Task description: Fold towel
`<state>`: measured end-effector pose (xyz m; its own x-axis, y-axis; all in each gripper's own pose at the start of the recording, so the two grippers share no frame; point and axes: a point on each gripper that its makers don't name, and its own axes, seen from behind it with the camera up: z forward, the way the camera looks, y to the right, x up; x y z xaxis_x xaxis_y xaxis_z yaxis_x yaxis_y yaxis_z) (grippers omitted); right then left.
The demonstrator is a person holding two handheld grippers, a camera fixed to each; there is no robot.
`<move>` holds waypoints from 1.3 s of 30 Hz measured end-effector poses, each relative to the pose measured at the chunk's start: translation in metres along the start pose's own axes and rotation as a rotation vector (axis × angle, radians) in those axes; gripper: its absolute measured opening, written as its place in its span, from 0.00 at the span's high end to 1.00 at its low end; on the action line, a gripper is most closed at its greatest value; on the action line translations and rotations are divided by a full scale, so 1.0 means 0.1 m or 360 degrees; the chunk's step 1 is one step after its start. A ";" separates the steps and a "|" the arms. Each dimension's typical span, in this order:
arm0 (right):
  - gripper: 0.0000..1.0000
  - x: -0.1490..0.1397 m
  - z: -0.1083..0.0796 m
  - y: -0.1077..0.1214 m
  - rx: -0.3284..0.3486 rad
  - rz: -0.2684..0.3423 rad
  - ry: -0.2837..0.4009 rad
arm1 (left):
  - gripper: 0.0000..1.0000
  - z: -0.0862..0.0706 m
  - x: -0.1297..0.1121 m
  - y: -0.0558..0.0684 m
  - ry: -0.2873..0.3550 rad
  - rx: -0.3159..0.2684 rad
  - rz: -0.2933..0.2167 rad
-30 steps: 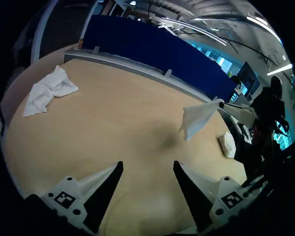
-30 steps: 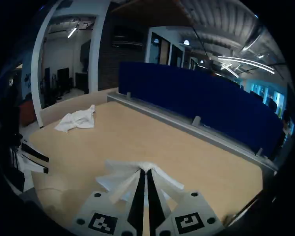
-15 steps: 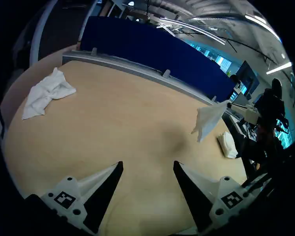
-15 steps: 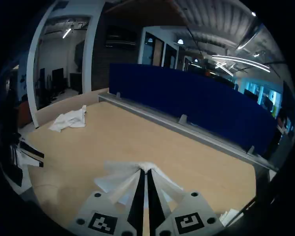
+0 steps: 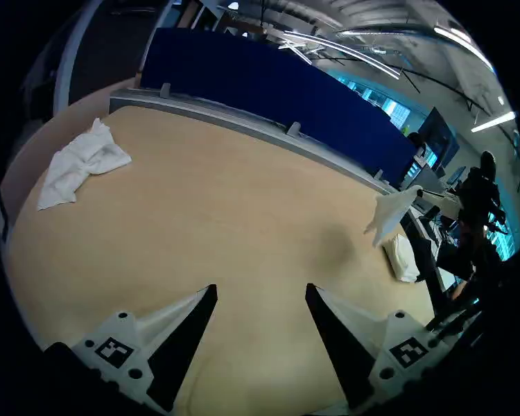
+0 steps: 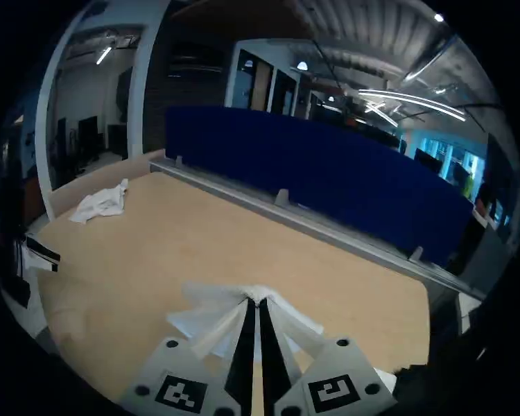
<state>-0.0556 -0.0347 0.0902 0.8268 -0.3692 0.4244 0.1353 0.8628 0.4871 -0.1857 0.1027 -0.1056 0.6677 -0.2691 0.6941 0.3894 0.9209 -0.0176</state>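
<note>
Three towels: a crumpled towel [image 5: 80, 163] at the desk's [image 5: 225, 201] far left corner, a folded towel [image 5: 401, 256] at its right edge, and a hanging towel [image 5: 390, 211] nipped in the right tool [image 6: 258, 305].

Two tools: the left tool [image 5: 260, 286], fingers spread with nothing between them, and the right tool, closed on the hanging towel.

One desk.

One blue divider [image 5: 274, 90] along the desk's far edge, with one grey rail [image 5: 225, 119] at its foot carrying three brackets [image 5: 292, 128]; the right gripper view gives the same three.

One white pillar [image 6: 136, 104] beyond the far left corner.

One person [image 5: 478, 208] past the desk's right edge.
</note>
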 end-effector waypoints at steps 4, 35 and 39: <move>0.96 -0.05 -0.07 0.32 -0.0047 0.0000 -0.0015 | 0.05 0.03 0.00 0.03 -0.0005 0.0007 -0.0001; 0.96 -0.33 -0.16 1.91 -0.0249 0.0008 -0.0151 | 0.05 0.23 0.08 0.15 -0.0047 0.0060 0.0021; 0.96 -0.39 -0.18 1.95 -0.0251 0.0013 -0.0165 | 0.05 0.25 0.09 0.19 -0.0051 0.0058 0.0025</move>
<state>-0.0513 0.1544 0.1551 0.7685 -0.3888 0.5082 0.2195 0.9062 0.3613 -0.1881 0.1247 -0.0812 0.6526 -0.2462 0.7166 0.3553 0.9348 -0.0024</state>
